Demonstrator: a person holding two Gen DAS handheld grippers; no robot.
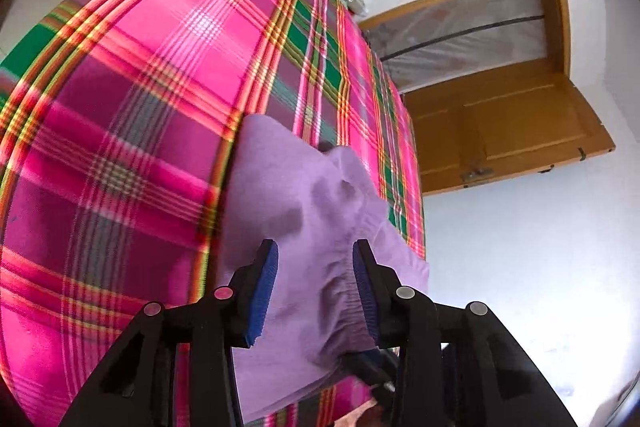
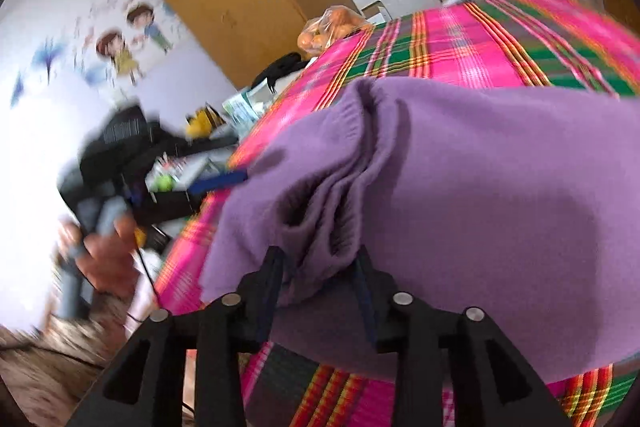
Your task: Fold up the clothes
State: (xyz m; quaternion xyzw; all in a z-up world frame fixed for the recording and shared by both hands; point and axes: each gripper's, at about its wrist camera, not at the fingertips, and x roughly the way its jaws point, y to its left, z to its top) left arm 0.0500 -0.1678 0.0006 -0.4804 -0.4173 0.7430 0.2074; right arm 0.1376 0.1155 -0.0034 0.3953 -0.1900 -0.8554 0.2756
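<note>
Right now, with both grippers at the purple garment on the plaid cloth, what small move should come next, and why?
Probably close the left gripper on the purple garment: its gathered band lies between open jaws, ungripped. The right gripper also straddles bunched fabric.

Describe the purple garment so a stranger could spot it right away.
Find the bed covered by the pink and green plaid sheet. The soft plain purple knit garment lies bunched at its near edge, between the left gripper fingers; it is the only unpatterned cloth there.

Garment: plain lilac-purple. Bedcover beneath garment: pink-magenta plaid, green blocks, yellow-red stripes. Gripper pads: blue, black frames. Door beyond bedcover: ochre wood.
</note>
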